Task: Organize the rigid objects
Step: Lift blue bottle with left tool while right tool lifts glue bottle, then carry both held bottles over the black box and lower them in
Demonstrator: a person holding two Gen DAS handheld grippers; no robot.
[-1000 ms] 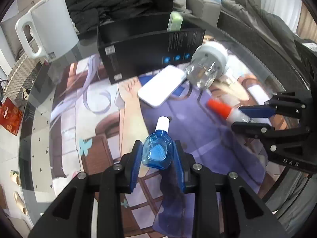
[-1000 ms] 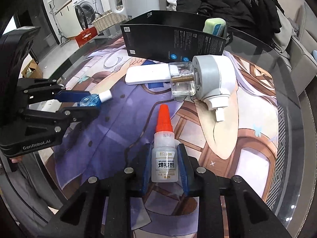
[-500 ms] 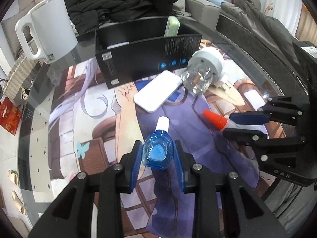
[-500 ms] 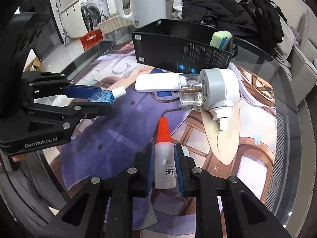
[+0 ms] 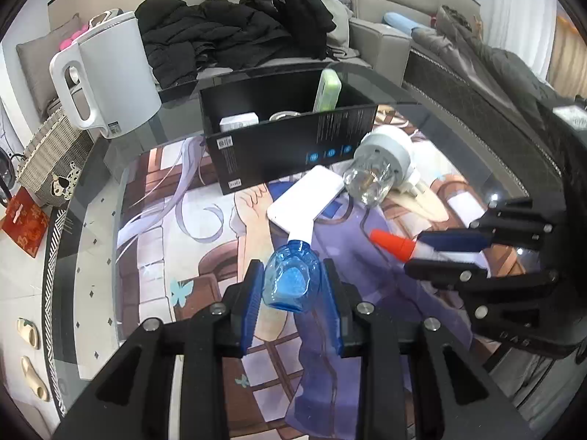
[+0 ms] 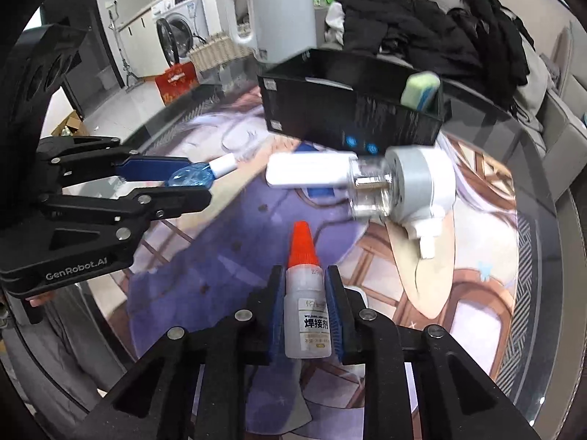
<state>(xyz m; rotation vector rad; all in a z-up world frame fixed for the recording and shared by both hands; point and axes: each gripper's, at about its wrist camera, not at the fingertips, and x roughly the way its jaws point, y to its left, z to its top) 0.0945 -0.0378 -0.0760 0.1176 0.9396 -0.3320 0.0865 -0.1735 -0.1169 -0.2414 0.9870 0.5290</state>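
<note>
Left tool clamped on the blue bottle, white cap forward; right tool clamped on the red-capped glue bottle. Both bottles now lifted clear of the desk and carried nearer the black box at the far edge than a second ago, with more of the box's open top in sight. Probably mid-transport, drop-off next. Still lying on the desk just in front of the box: white power bank and grey plug-in device, touching each other. Green item already standing inside the box.
</note>
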